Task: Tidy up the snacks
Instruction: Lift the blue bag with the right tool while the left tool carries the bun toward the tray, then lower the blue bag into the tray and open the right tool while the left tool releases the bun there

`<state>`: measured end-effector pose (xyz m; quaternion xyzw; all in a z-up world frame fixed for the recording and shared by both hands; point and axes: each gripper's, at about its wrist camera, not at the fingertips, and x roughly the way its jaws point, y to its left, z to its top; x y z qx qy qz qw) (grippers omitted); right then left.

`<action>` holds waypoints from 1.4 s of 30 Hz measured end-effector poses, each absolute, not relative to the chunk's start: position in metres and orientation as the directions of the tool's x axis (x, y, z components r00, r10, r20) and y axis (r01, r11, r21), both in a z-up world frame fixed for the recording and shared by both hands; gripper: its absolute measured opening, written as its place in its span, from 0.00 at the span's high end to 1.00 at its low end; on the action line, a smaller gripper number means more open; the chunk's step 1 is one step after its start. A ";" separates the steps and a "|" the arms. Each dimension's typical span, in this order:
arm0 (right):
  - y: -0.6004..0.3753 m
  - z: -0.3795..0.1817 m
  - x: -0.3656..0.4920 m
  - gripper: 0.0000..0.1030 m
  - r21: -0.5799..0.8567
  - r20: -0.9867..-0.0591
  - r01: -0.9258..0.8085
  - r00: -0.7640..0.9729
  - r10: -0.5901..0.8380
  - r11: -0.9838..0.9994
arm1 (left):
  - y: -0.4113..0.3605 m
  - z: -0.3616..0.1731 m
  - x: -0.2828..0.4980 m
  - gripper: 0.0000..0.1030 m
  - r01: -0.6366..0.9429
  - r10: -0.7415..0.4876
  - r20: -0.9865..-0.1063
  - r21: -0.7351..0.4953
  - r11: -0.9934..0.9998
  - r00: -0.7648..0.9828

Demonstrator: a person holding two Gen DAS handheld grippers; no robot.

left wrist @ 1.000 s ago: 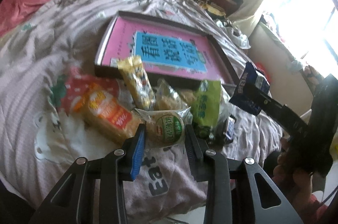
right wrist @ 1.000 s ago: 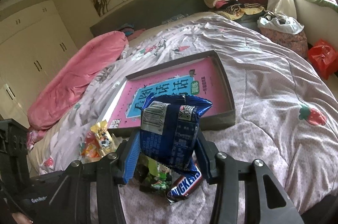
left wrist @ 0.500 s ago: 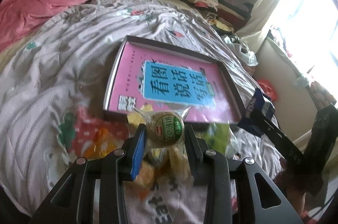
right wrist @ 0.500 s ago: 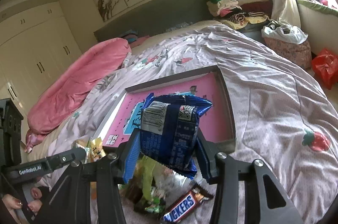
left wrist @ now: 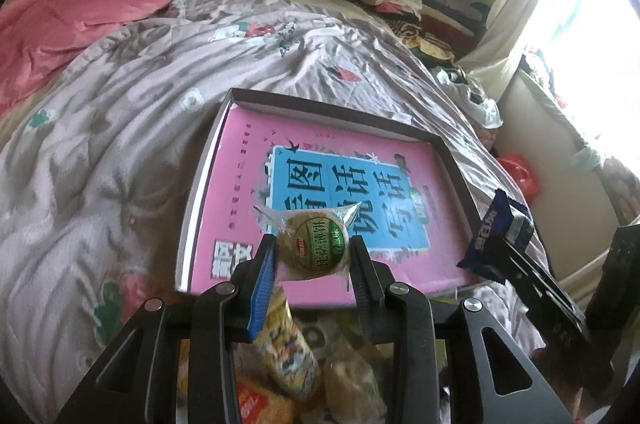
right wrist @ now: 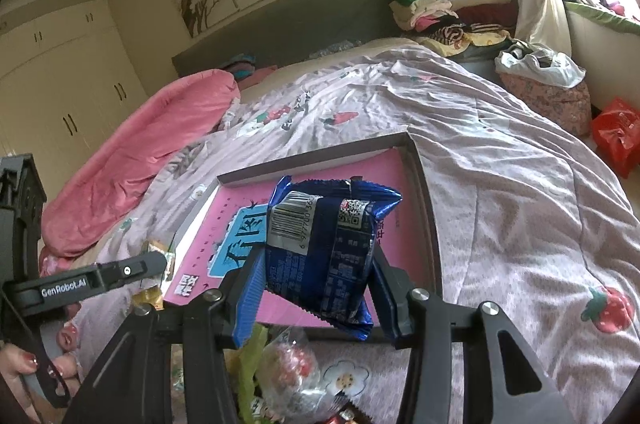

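Observation:
My left gripper (left wrist: 313,253) is shut on a small round biscuit pack (left wrist: 310,244) in clear wrap with a green label, held over the near edge of a shallow grey box (left wrist: 200,180) lined with a pink and blue sheet (left wrist: 248,160). My right gripper (right wrist: 316,266) is shut on a dark blue snack bag (right wrist: 328,248), also above the near part of the box (right wrist: 428,208). In the left wrist view the blue bag (left wrist: 498,236) and the right gripper show at the right. A pile of loose snack packs (left wrist: 288,352) lies on the bed below both grippers.
The box rests on a rumpled lilac bedspread (left wrist: 100,144) with strawberry prints. A pink quilt (right wrist: 132,152) lies at the bed's left. Piled clothes (right wrist: 432,0), a white bag (right wrist: 536,60) and a red bag (right wrist: 616,132) stand beyond the right side. A hand (right wrist: 24,380) holds the left gripper's handle.
Both grippers have carried their packs forward from above the snack pile to over the box's near edge. Both grips are unchanged.

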<state>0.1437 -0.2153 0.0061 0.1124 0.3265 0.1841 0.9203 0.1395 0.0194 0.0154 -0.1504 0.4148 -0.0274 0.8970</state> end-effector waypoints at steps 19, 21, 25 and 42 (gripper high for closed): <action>-0.216 -0.019 0.166 0.53 0.289 -0.632 -0.249 0.676 0.379 0.924 | 0.006 -0.013 0.176 0.64 -0.078 -0.130 -0.796 -0.216 0.973 0.591; -0.216 -0.020 0.168 0.53 0.288 -0.637 -0.244 0.673 0.376 0.926 | 0.004 -0.015 0.177 0.64 -0.076 -0.128 -0.801 -0.211 0.975 0.585; -0.216 -0.023 0.168 0.52 0.284 -0.647 -0.240 0.666 0.371 0.928 | -0.001 -0.017 0.177 0.64 -0.072 -0.108 -0.809 -0.182 0.981 0.578; -0.216 -0.027 0.170 0.52 0.285 -0.661 -0.232 0.655 0.366 0.930 | -0.006 -0.024 0.177 0.64 -0.065 -0.098 -0.819 -0.163 0.984 0.565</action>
